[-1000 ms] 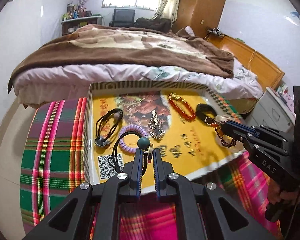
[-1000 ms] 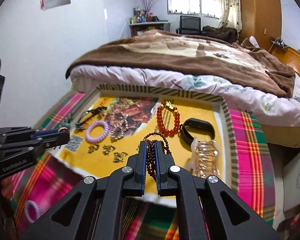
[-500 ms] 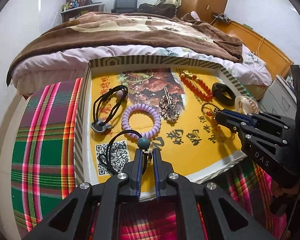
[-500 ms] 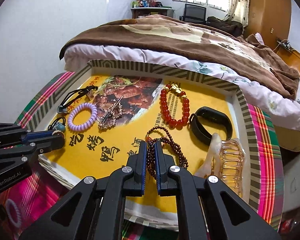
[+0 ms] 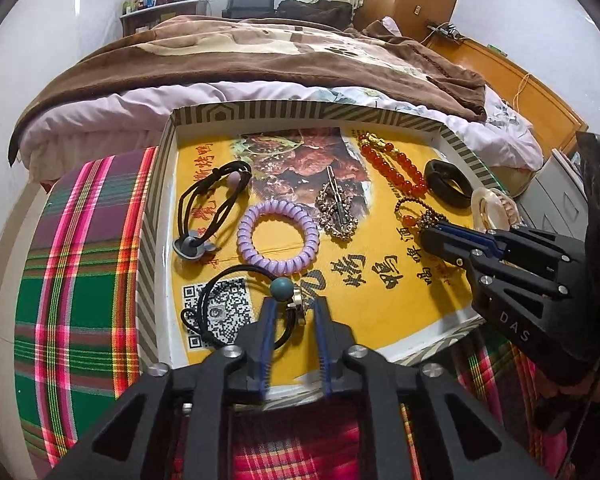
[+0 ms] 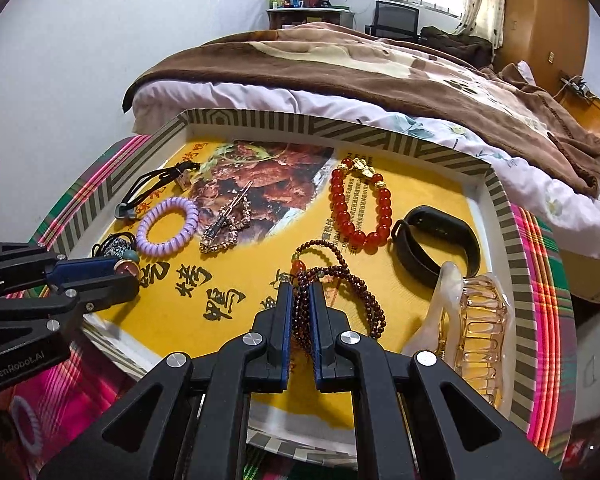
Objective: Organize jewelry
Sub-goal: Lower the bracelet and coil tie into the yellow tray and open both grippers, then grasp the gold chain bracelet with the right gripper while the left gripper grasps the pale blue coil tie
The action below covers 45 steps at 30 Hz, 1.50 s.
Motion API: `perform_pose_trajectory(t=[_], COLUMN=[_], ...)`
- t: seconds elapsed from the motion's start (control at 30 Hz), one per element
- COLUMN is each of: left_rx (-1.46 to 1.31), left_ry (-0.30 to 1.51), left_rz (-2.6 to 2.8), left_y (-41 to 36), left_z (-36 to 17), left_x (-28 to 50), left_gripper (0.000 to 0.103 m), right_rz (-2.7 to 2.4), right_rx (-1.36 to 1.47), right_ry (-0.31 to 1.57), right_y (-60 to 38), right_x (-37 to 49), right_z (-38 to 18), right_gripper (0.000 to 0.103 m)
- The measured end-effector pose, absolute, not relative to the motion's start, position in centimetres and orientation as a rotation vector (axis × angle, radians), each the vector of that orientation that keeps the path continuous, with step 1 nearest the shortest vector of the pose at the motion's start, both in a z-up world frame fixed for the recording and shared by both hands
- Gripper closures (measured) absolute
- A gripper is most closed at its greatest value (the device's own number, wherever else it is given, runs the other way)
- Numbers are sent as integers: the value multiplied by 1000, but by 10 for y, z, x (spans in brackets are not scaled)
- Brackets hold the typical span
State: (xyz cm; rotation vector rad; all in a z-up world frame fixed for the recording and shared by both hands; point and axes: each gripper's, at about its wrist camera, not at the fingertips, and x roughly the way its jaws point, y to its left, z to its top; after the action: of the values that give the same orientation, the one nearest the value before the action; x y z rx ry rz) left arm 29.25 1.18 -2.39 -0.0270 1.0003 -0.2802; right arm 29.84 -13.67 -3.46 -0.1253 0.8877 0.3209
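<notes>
My left gripper point(image 5: 294, 314) hovers low over the near left corner of the striped-rim tray point(image 5: 240, 114). Its jaws are opening, and the black hair tie with a teal bead point(image 5: 281, 289) lies loose between them on the yellow liner. My right gripper point(image 6: 300, 300) is shut on the dark brown bead bracelet point(image 6: 356, 296), whose loops rest on the tray floor in front of its fingers. In the left wrist view the right gripper point(image 5: 428, 236) comes in from the right. In the right wrist view the left gripper point(image 6: 128, 272) comes in from the left.
The tray also holds a purple coil tie point(image 5: 278, 236), a black tie with a grey charm point(image 5: 208, 208), a rhinestone clip point(image 5: 338, 212), a red bead bracelet point(image 6: 360, 204), a black band point(image 6: 436, 240) and a clear claw clip point(image 6: 472, 320). A bed point(image 6: 340, 64) stands behind. Plaid cloth point(image 5: 80, 240) lies underneath.
Both grippers have sunk toward the tray. The left jaws, earlier pinched on the teal-bead tie, now stand apart around it. The right grip on the brown beads is unchanged.
</notes>
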Motion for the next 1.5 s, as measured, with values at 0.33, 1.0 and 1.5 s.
perform_pose_trajectory(t=[0.33, 1.0, 1.5], left_rx=[-37, -24, -103], left_ry=[984, 835, 810], left_rz=[-276, -228, -103], left_y=[13, 28, 94], left_z=[-14, 60, 49], left_x=[285, 195, 92], left_gripper=[49, 36, 34], right_rz=[336, 400, 590], right_rx=[-100, 17, -82], right_ry=[860, 759, 881], right_y=[-140, -165, -142], right_x=[289, 215, 147], right_z=[-23, 31, -29], right_gripper=[86, 69, 63])
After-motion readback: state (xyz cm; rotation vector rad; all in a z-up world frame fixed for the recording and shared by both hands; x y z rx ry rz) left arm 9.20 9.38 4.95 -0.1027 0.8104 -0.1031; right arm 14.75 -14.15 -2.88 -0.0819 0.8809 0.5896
